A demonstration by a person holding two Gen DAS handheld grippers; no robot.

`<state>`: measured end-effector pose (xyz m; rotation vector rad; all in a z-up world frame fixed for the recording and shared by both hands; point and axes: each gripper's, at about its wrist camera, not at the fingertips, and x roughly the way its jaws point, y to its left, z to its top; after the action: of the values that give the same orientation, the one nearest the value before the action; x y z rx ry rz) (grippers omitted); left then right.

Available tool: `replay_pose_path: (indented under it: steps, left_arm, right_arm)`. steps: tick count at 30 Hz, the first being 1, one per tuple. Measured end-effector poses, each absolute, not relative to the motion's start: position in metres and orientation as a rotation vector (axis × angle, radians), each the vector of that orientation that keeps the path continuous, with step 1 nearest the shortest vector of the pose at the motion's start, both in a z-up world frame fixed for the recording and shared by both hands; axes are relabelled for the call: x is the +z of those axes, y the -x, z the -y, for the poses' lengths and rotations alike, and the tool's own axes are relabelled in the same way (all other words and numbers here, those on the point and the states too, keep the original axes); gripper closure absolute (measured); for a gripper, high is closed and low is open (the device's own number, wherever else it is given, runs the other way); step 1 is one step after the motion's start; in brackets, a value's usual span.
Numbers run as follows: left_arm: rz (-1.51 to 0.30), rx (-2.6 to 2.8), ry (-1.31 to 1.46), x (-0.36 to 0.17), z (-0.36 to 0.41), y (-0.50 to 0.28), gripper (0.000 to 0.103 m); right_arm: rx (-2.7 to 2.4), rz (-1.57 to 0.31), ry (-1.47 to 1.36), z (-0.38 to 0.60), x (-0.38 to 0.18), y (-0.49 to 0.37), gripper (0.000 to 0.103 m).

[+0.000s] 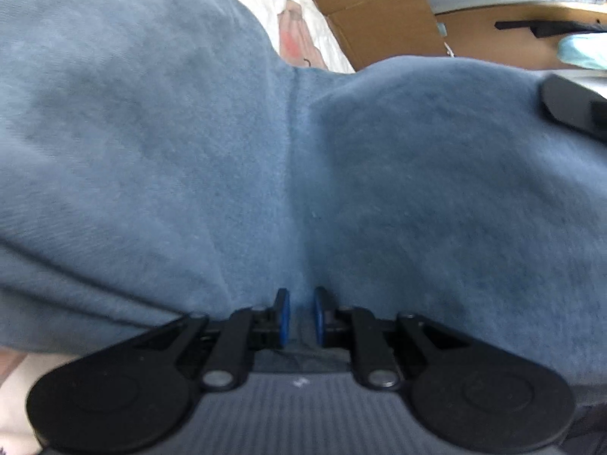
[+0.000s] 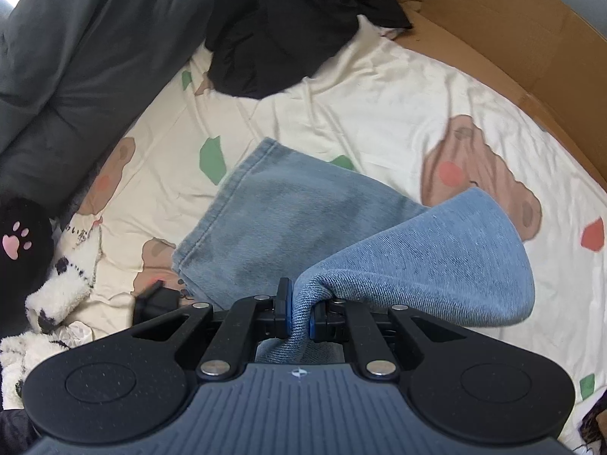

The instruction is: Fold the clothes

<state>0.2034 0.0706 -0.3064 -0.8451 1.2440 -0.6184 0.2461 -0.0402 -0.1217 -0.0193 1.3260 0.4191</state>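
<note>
My right claw (image 2: pixel 299 311) is pinching a bunched fold of the blue jeans (image 2: pixel 303 220), the denim squeezed tight between its blue pads (image 2: pixel 287 309). From that pinch the cloth bulges up and off to the right in a rounded lobe, while a flatter leg, with its stitched hem at the far end, lies ahead of the claw and a little to the left on the cream printed bedsheet (image 2: pixel 379 106). Farther off on the sheet sits a black garment (image 2: pixel 273 41), a grey duvet (image 2: pixel 76 57) runs along the far left, and a cardboard panel (image 2: pixel 493 26) borders the far right.

My left claw (image 1: pixel 301 313) has its pads (image 1: pixel 283 314) nearly together, with a narrow strip of the same denim (image 1: pixel 189 151) caught between them. The fabric rises directly ahead of it and fills almost all of its view, with a seam running away from the pinch; only a sliver of sheet (image 1: pixel 315 34) and cardboard (image 1: pixel 379 7) shows beyond.
</note>
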Motion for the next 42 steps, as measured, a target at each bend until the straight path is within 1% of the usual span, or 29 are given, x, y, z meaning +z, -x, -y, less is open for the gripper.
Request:
replay_pose_path:
  steps: [6, 15, 25, 31, 33, 37, 41, 42]
  left_arm:
    - [-1.165, -0.538, 0.888, -0.283, -0.124, -0.185, 0.088]
    - [-1.052, -0.355, 0.928, -0.260, -0.205, -0.164, 0.088]
    - [-0.962, -0.243, 0.913, -0.253, -0.243, -0.149, 0.088]
    - [-0.945, -0.217, 0.912, -0.245, -0.253, -0.149, 0.088]
    - [-0.934, -0.205, 0.919, -0.243, -0.258, -0.148, 0.088]
    - [-0.906, -0.170, 0.933, -0.239, -0.264, -0.146, 0.088]
    - [-0.854, -0.128, 0.936, -0.228, -0.265, -0.144, 0.087]
    - [-0.844, -0.129, 0.933, -0.225, -0.264, -0.144, 0.084]
  right_arm:
    - [0.438, -1.360, 0.047, 0.009, -0.141, -0.264, 0.095]
    - [0.439, -1.418, 0.083, -0.031, -0.176, -0.285, 0.094]
    - [0.442, -1.452, 0.135, -0.060, -0.205, -0.297, 0.093]
    - [0.469, -1.471, 0.178, -0.071, -0.207, -0.297, 0.093]
    - [0.463, -1.476, 0.175, -0.074, -0.213, -0.298, 0.092]
    - [0.450, -1.497, 0.160, -0.083, -0.229, -0.300, 0.086]
    - [0.429, -1.497, 0.157, -0.089, -0.232, -0.298, 0.081]
    - [0.427, -1.501, 0.146, -0.089, -0.230, -0.298, 0.078]
